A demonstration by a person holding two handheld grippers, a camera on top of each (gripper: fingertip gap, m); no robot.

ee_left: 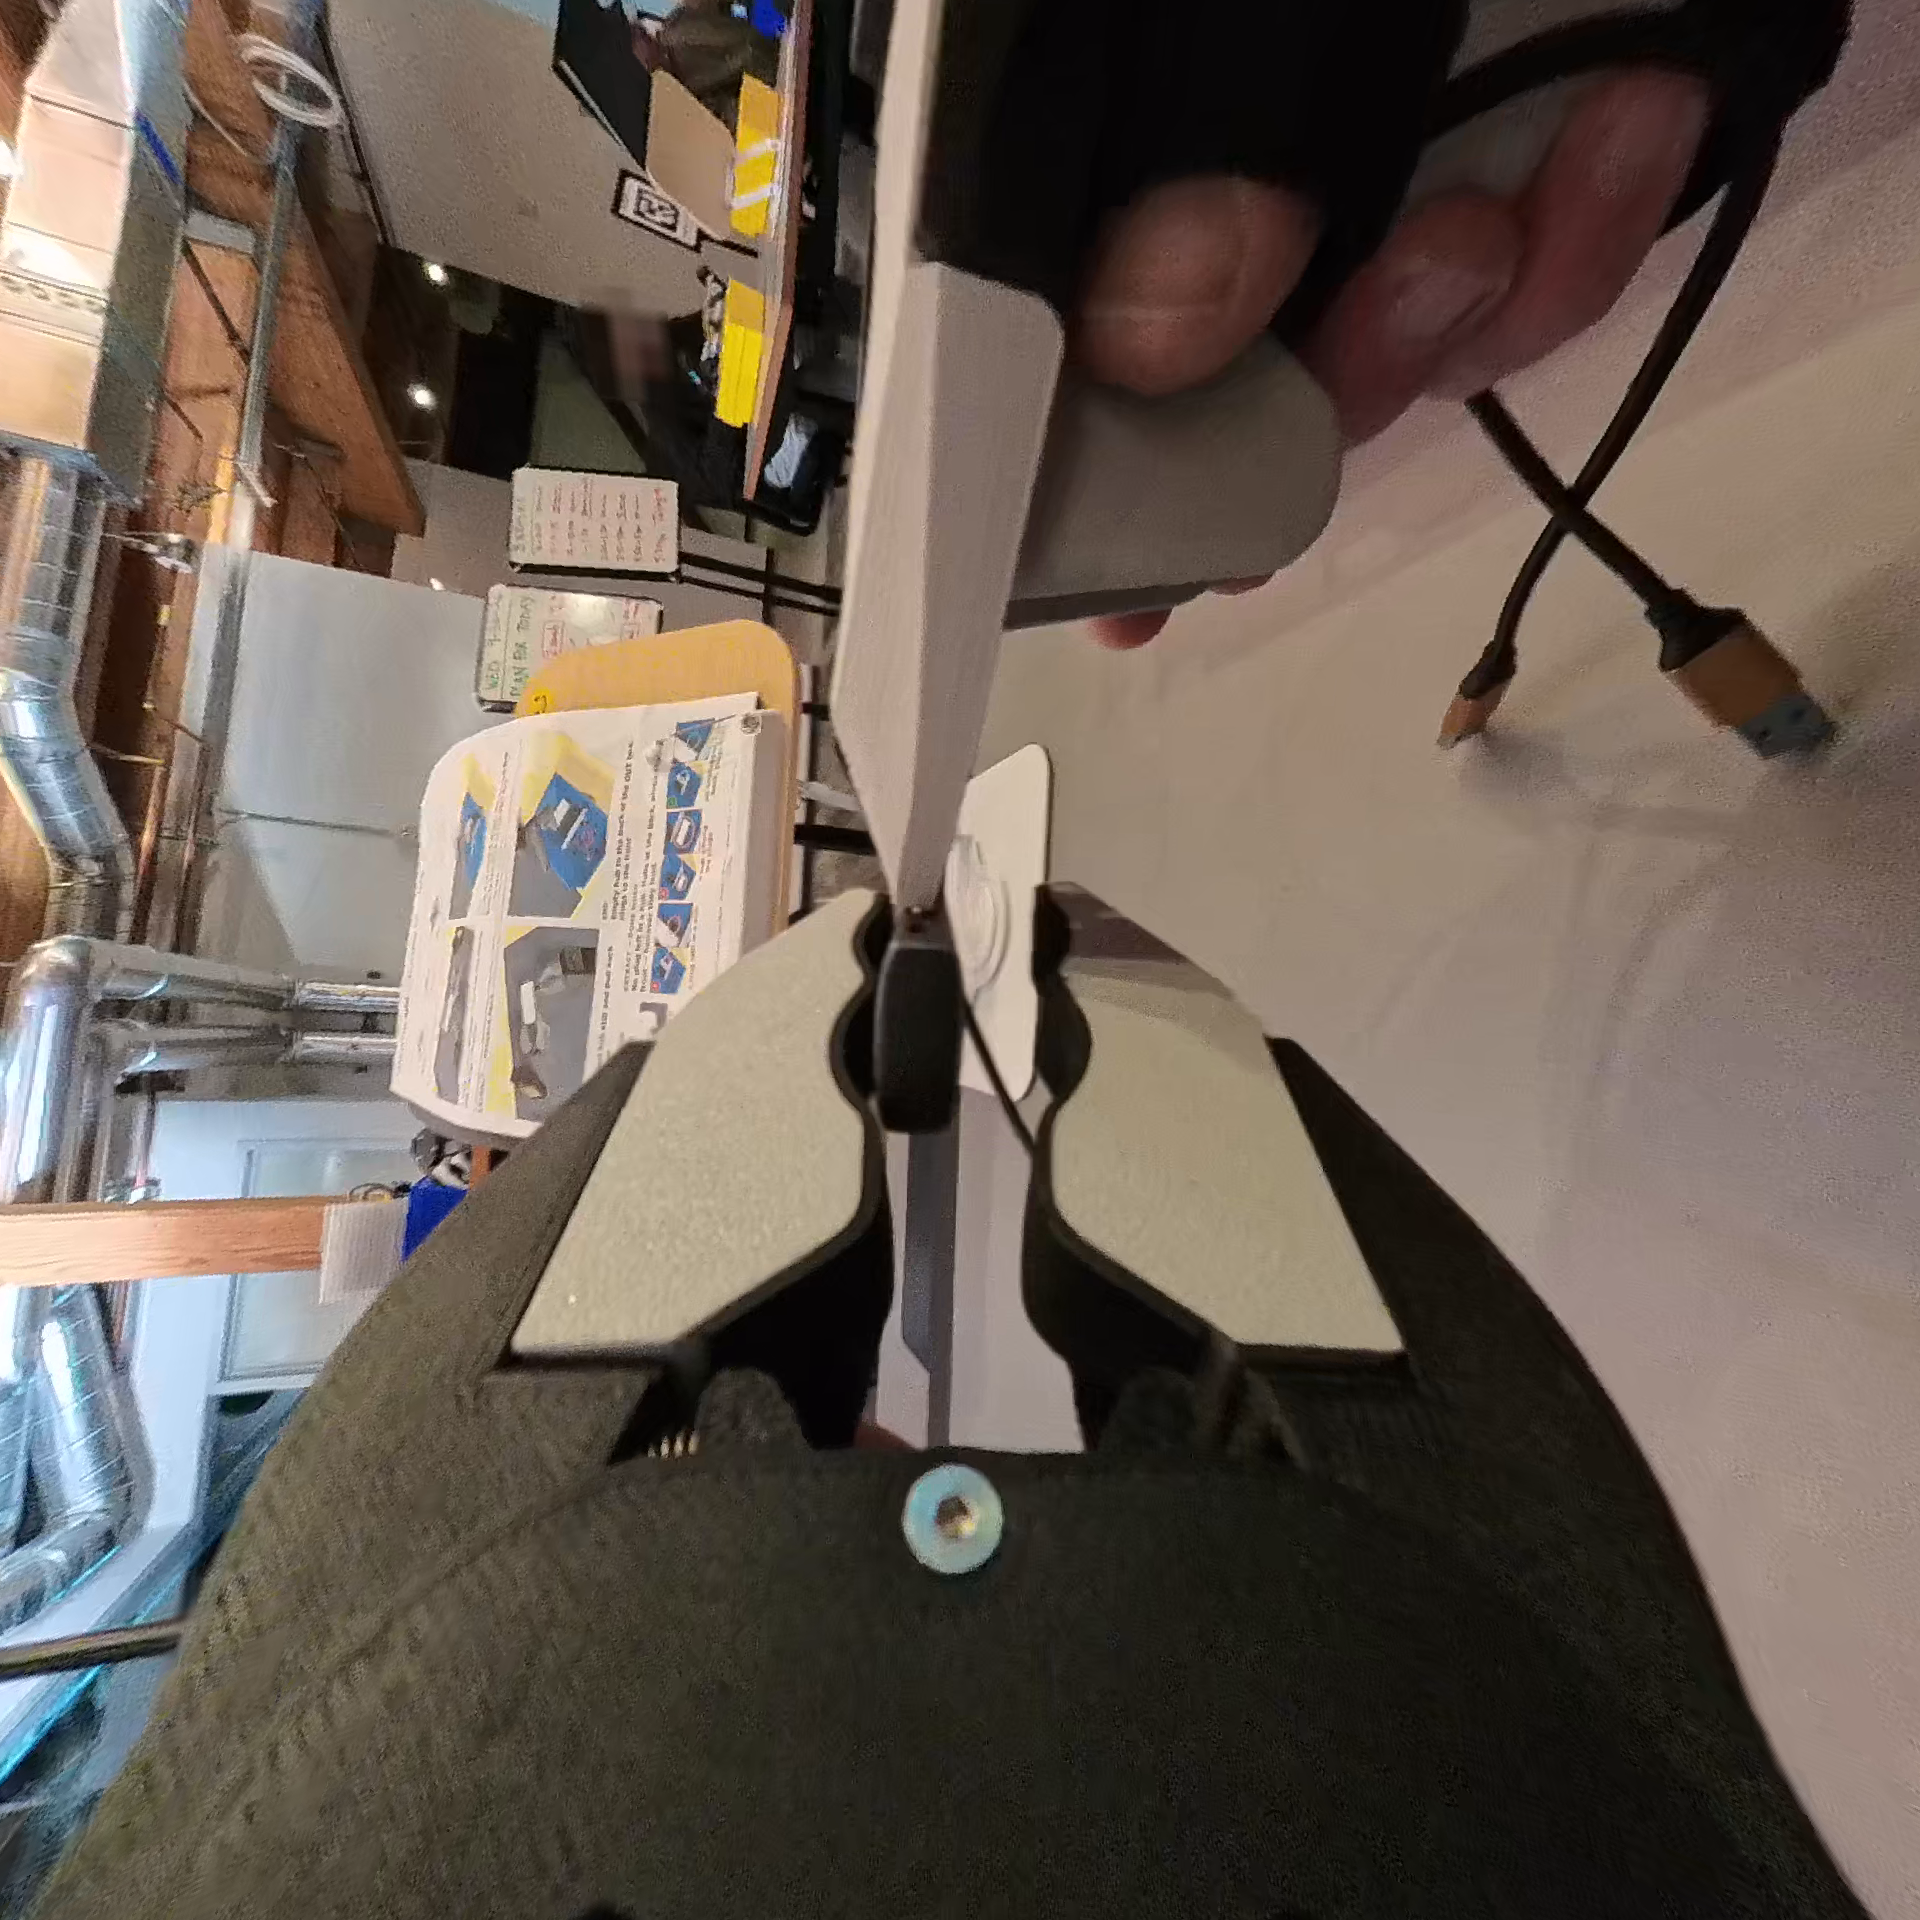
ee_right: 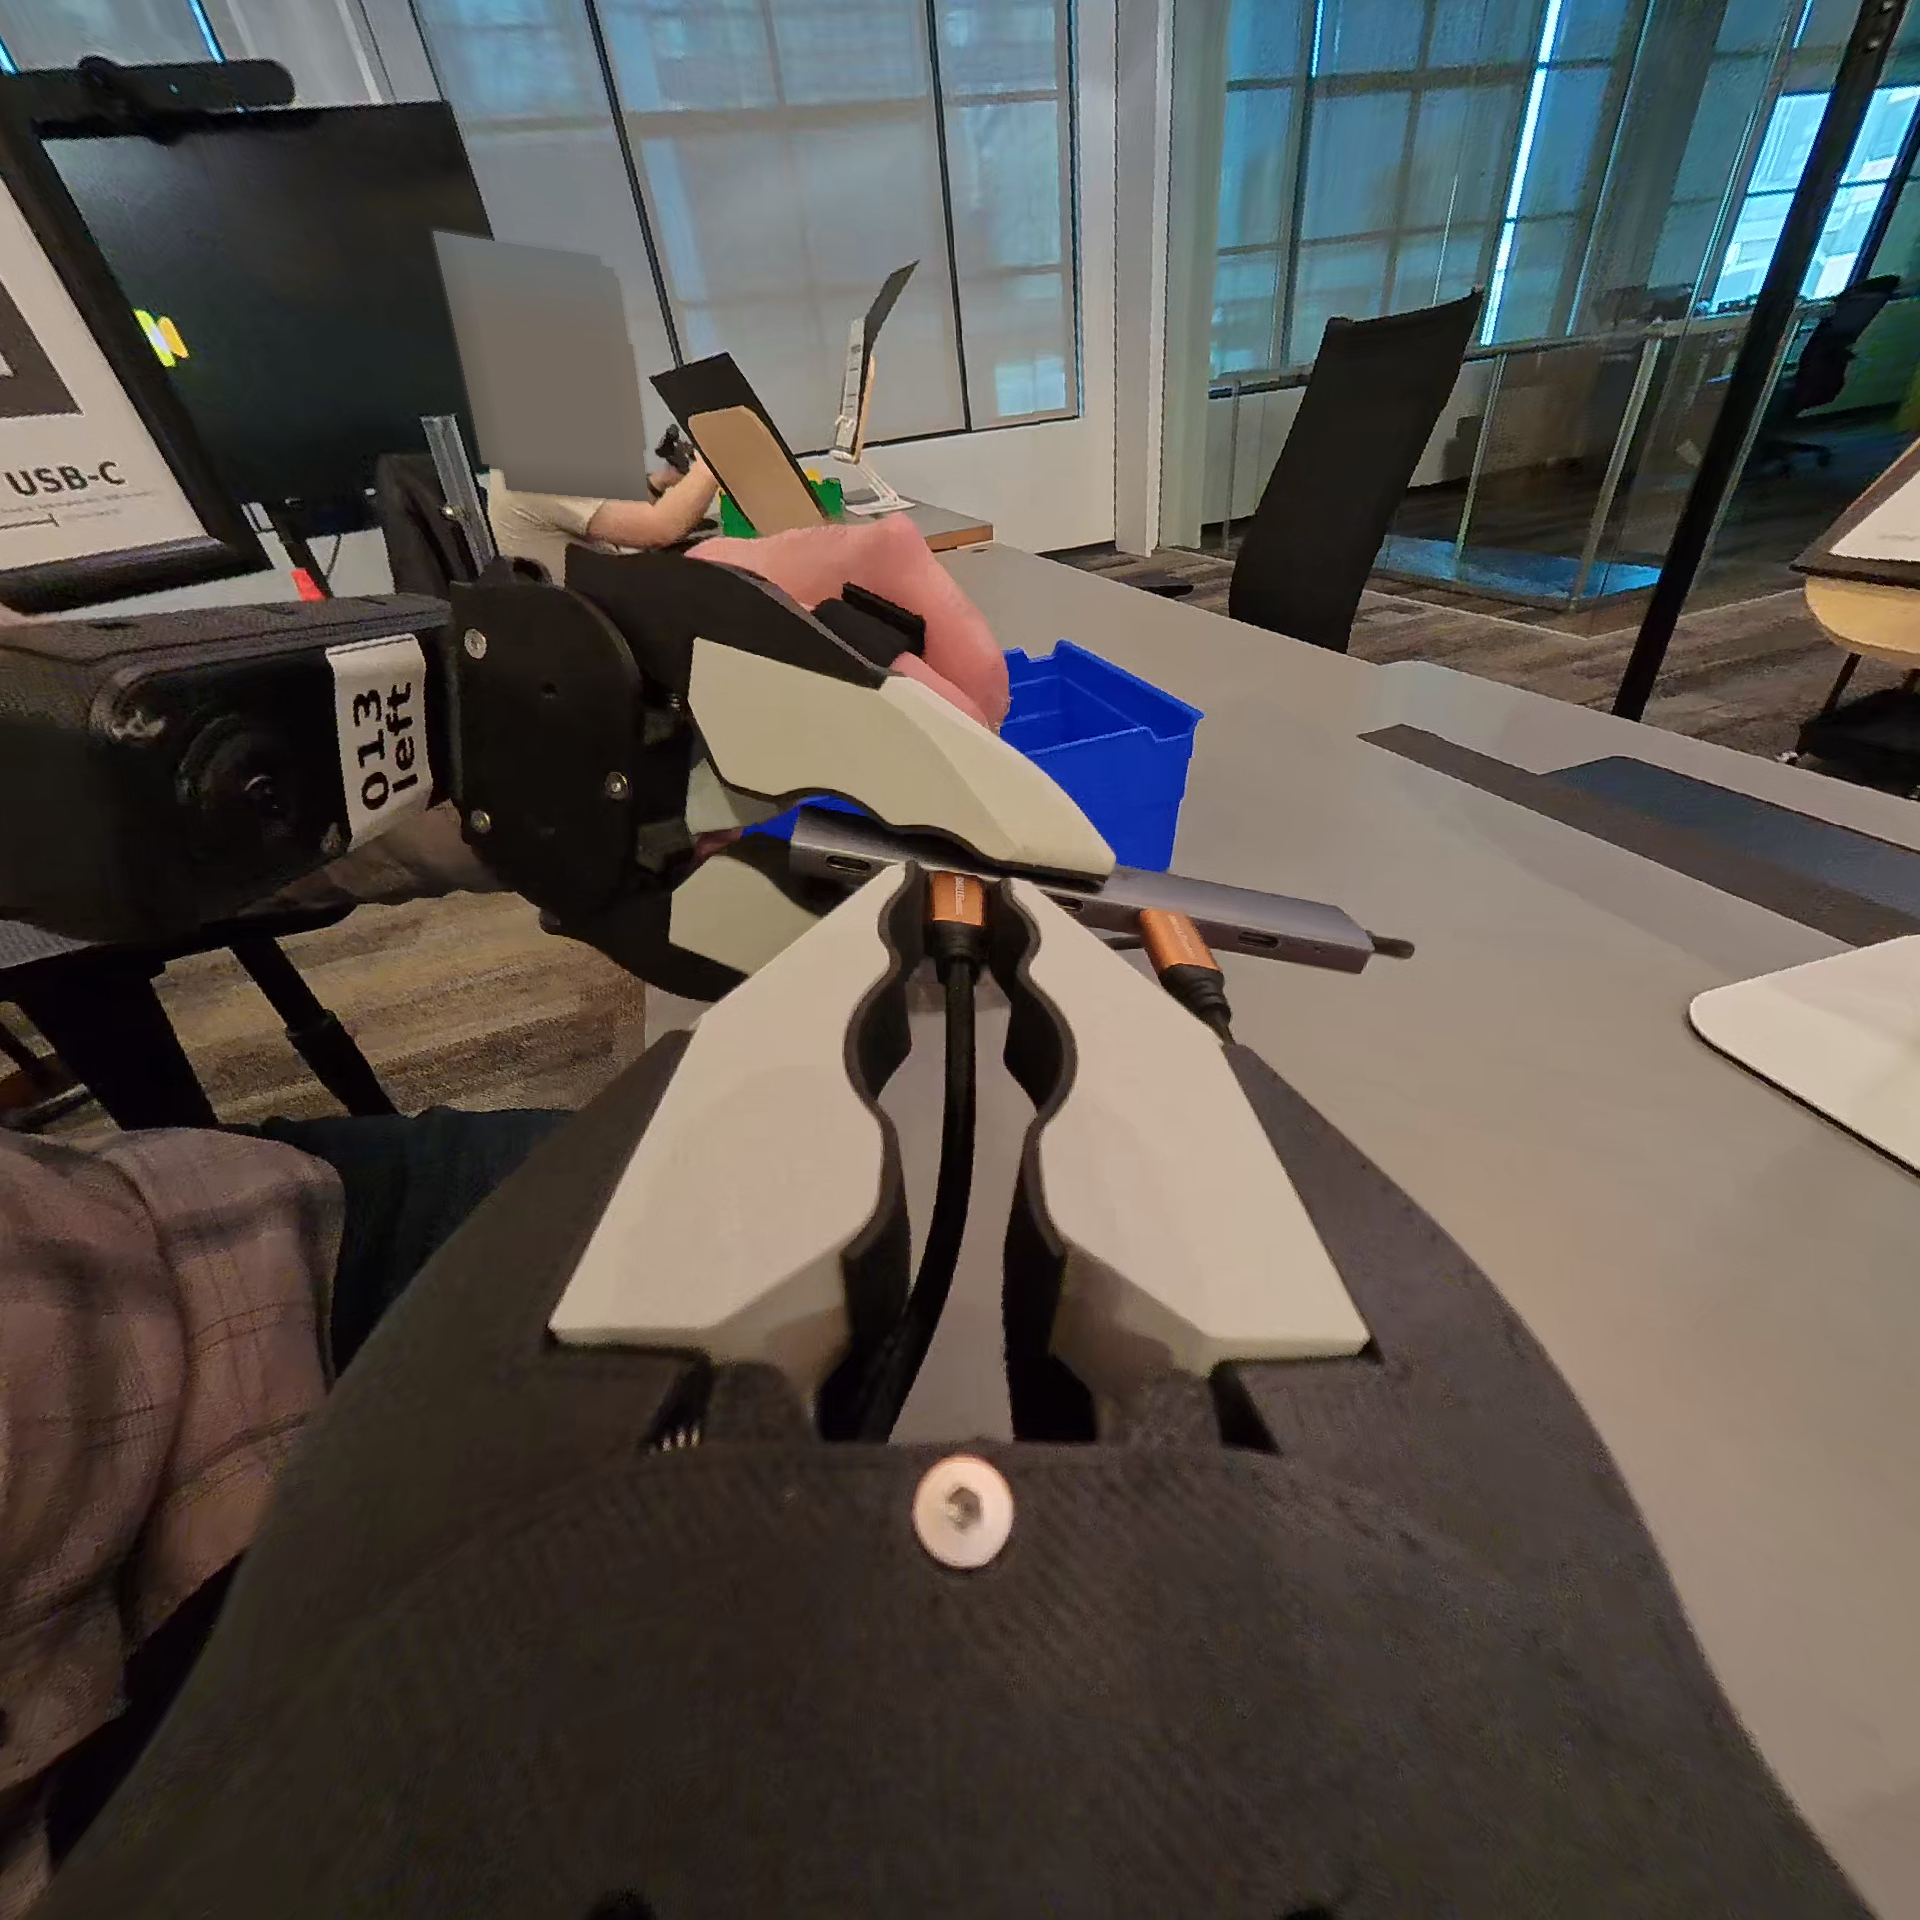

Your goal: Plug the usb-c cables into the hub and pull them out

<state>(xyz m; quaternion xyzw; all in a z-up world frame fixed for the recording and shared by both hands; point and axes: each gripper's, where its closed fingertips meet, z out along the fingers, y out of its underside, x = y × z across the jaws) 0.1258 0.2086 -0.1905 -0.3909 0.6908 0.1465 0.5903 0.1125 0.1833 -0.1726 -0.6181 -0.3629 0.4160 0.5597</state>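
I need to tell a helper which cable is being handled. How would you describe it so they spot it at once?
On the grey table, find the slim grey hub clamped in the left gripper. Two copper-ended black cables meet its near edge. It is the left cable, gripped by the right gripper; the free cable hangs alone.

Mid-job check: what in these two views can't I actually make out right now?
- Right wrist view: how deep the orange plug sits in the hub; the left gripper overhangs that port.
- Left wrist view: the hub's ports; the hub is seen edge-on, and a hand blocks the plugs.
- Right wrist view: where the black cable leads; it drops behind the right gripper body.
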